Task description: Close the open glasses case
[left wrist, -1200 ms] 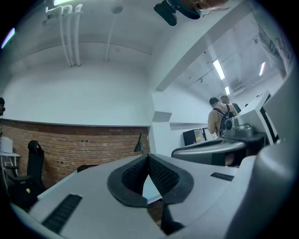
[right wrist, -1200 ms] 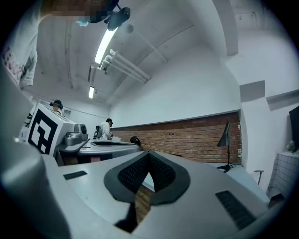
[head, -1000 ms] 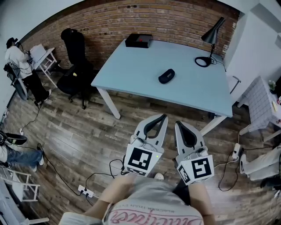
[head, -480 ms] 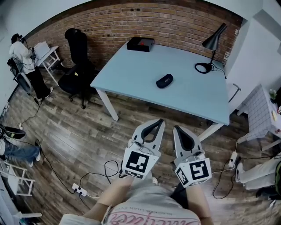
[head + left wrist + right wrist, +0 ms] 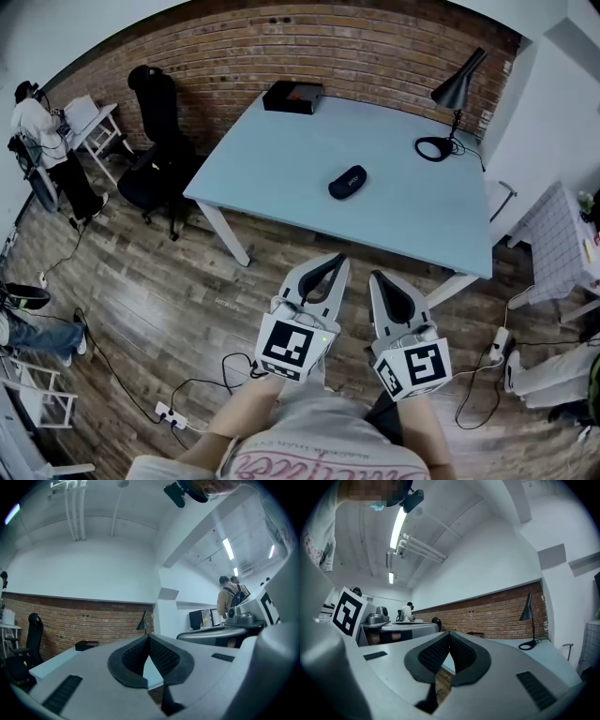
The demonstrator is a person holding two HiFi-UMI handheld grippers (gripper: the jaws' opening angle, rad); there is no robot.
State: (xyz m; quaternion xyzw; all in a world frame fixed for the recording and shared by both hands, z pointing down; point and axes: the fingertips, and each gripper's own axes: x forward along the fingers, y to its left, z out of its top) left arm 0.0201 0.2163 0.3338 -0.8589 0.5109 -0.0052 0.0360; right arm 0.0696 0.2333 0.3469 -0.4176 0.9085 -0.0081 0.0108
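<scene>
The black glasses case (image 5: 348, 182) lies near the middle of the light blue table (image 5: 281, 159); from this distance I cannot tell whether its lid is up. Both grippers are held side by side over the wooden floor, short of the table's near edge and pointing level at it. My left gripper (image 5: 335, 258) is shut with nothing between its pads. My right gripper (image 5: 380, 277) is also shut and empty. The left gripper view shows its jaw tips (image 5: 149, 637) meeting, and the right gripper view shows the same (image 5: 450, 633). In both gripper views the case is hidden behind the jaws.
A black box (image 5: 292, 97) sits at the table's far edge, and a black desk lamp (image 5: 457, 84) stands at its far right corner. A black office chair (image 5: 155, 141) stands left of the table. Cables and a power strip (image 5: 169, 412) lie on the floor. A person (image 5: 37, 131) stands far left.
Both grippers have moved a little toward the table, still shut. The table and case now sit slightly lower and nearer in the head view.
</scene>
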